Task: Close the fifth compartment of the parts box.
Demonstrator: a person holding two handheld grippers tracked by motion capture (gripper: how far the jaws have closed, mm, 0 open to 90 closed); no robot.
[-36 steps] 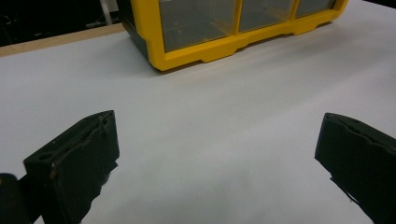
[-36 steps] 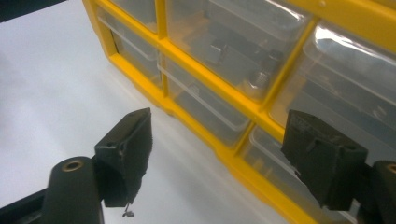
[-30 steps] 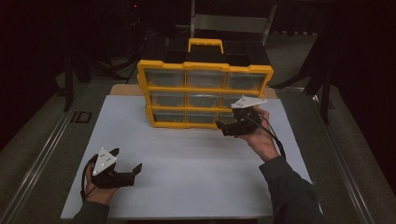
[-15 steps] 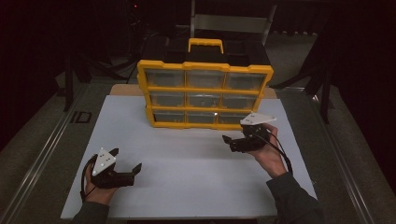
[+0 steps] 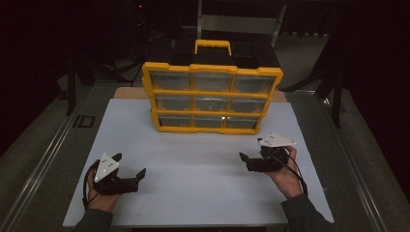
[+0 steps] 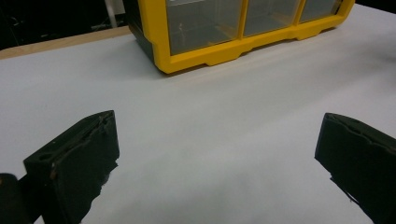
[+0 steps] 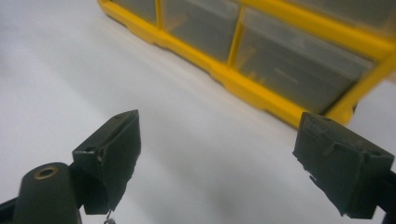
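Note:
A yellow organizer (image 5: 212,99) with a top handle and clear drawers in three rows stands upright at the back of the white mat (image 5: 203,188). My left gripper (image 5: 129,166) rests low on the mat at the front left, open and holding nothing. The left gripper view has its jaws spread wide (image 6: 219,154), aimed at the organizer's lower corner (image 6: 205,58). My right gripper (image 5: 251,150) sits at the front right, open, pointing left. Between its jaws (image 7: 217,154) lies only bare mat, with the organizer's bottom drawers (image 7: 280,51) beyond.
A wooden board edge (image 5: 130,92) shows behind the mat. A metal rail (image 5: 43,159) runs along the left side of the table. Dark stands and cables fill the area behind the organizer.
My right gripper has drawn back from the organizer's lower right drawers toward the person and now sits lower, near the mat. The left gripper has stayed put.

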